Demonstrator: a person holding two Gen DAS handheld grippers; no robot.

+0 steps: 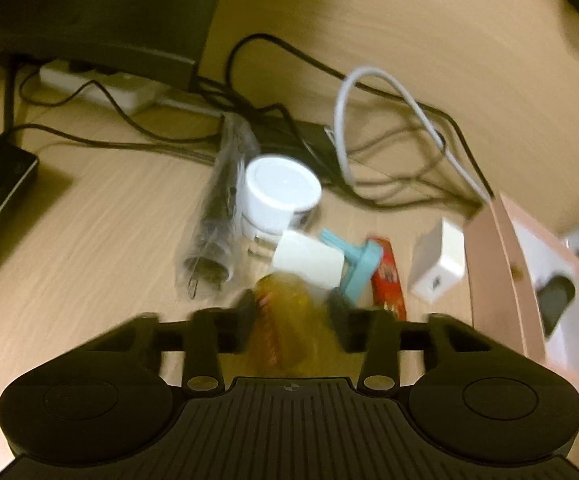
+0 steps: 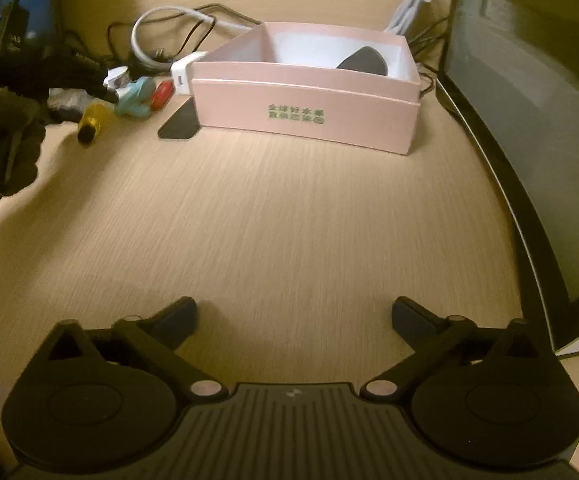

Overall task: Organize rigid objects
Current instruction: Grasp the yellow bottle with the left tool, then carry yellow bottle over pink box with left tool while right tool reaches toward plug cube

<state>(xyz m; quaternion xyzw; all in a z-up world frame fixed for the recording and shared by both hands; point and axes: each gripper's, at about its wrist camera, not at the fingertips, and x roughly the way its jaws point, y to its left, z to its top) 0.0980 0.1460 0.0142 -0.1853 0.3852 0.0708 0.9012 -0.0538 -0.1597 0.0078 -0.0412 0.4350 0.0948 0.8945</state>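
Fingers of the left gripper (image 1: 289, 312), lower centre, stand narrowly apart around a blurred yellow packet (image 1: 285, 320); contact unclear. Right gripper (image 2: 294, 314) gapes wide, empty, over bare worktop (image 2: 289, 220). Pink box (image 2: 309, 116) sits upper centre-right.
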